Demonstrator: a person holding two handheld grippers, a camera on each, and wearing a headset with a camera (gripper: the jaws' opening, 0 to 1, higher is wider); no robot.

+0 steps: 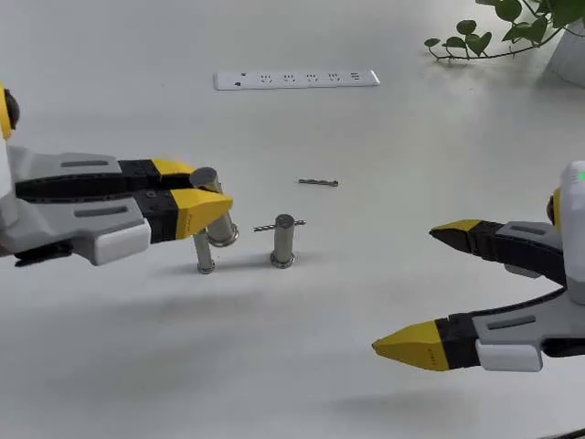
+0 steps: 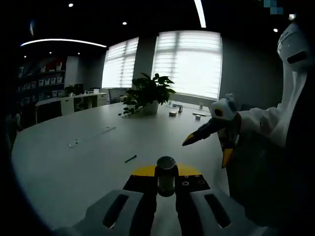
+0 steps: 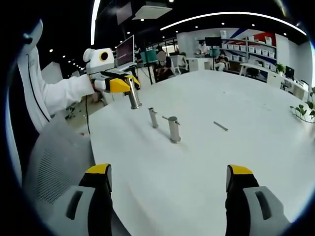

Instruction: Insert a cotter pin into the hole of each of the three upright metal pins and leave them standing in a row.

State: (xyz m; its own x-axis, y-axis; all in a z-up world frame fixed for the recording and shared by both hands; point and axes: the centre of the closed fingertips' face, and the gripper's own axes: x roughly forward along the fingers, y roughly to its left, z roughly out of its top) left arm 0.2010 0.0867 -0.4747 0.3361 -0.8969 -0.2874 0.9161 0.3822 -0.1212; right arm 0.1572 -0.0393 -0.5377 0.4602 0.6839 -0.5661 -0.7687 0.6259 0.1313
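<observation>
The left hand-held gripper is clamped on one metal pin, raised off the surface; the right hand-held gripper gapes empty. I'd turn its hole toward the loose cotter pin (a second pin already carries one) before fetching.

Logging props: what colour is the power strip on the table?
White. The power strip shows best in the head view.

Fat pin w/ cotter thru & thin pin upright, 3rd pin aloft, spare cotter flat.
</observation>
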